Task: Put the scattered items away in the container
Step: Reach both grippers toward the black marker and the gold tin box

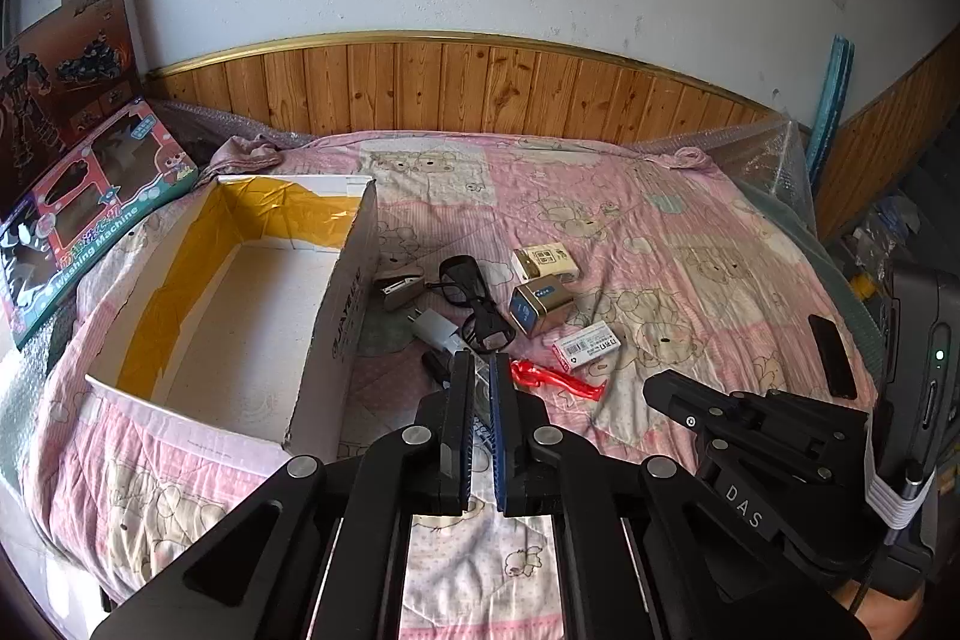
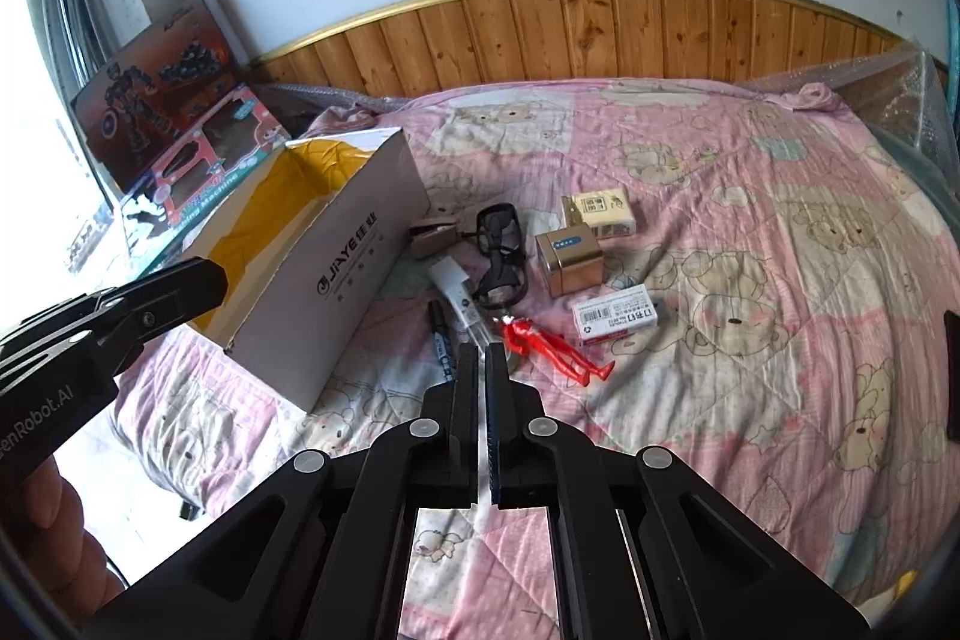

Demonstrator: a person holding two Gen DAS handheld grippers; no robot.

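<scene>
An open white cardboard box (image 1: 336, 316) lined with yellow tape lies on the pink quilt; the right wrist view shows its side (image 2: 336, 268). Scattered just right of it are black glasses (image 1: 474, 292), a white charger plug (image 1: 435, 328), a beige stapler (image 1: 399, 286), a gold tin (image 1: 537, 307), a cream box (image 1: 546, 262), a white staples box (image 1: 585, 346), a red toy figure (image 1: 558, 379) and a black marker (image 2: 441, 334). My left gripper (image 1: 480, 357) hovers shut just short of the glasses. My right gripper (image 2: 482, 347) is shut too, near the red figure (image 2: 552, 349).
Two toy boxes (image 1: 90, 214) lean against the wall left of the cardboard box. A black phone (image 1: 831, 355) lies near the bed's right edge. Wooden panelling (image 1: 480, 82) runs behind the bed, with bubble wrap (image 1: 774, 148) at the far corners.
</scene>
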